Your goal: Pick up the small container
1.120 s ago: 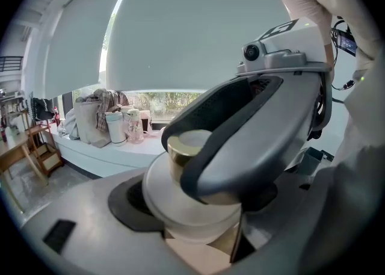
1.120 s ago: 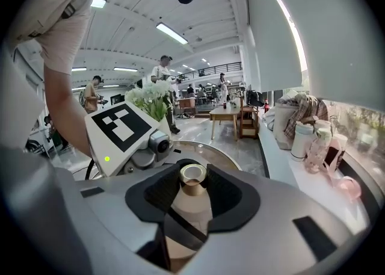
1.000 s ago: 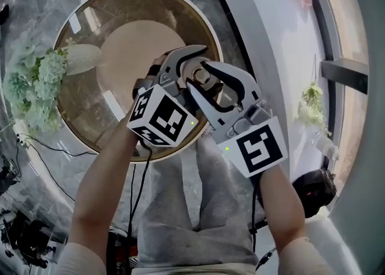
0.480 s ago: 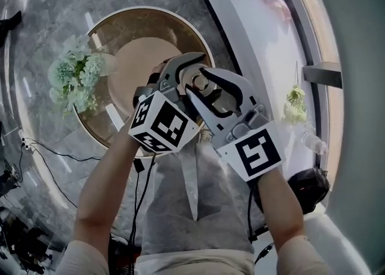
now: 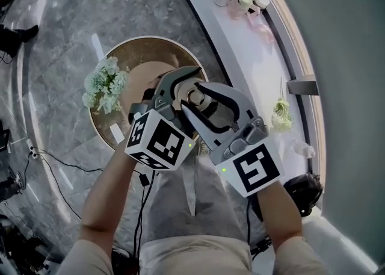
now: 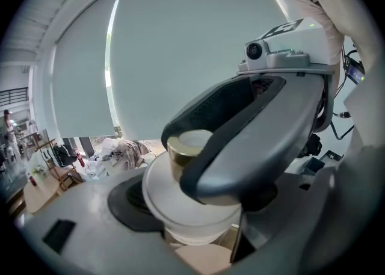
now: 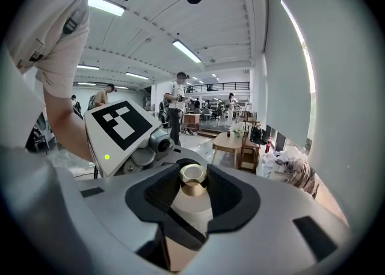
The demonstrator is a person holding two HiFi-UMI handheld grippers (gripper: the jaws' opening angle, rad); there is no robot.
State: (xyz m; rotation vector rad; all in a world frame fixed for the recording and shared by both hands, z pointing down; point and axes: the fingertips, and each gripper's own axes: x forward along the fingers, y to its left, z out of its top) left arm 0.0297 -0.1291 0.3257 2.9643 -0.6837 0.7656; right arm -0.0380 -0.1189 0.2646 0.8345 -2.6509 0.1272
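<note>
Small container (image 5: 195, 95), frosted with a gold cap, hung well above the round table (image 5: 135, 57), pinched from two sides; the left gripper (image 5: 180, 90) was clamped on its pale body; the right gripper (image 5: 203, 110) gripped it near the cap, jaws standing wide; the likely trouble was the smooth jar slipping or twisting free if either hand eased or the two drifted apart, dropping it onto the glass.

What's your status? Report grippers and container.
Left gripper and right gripper both shut on small container. Held clear above round table. Nothing in the way.
</note>
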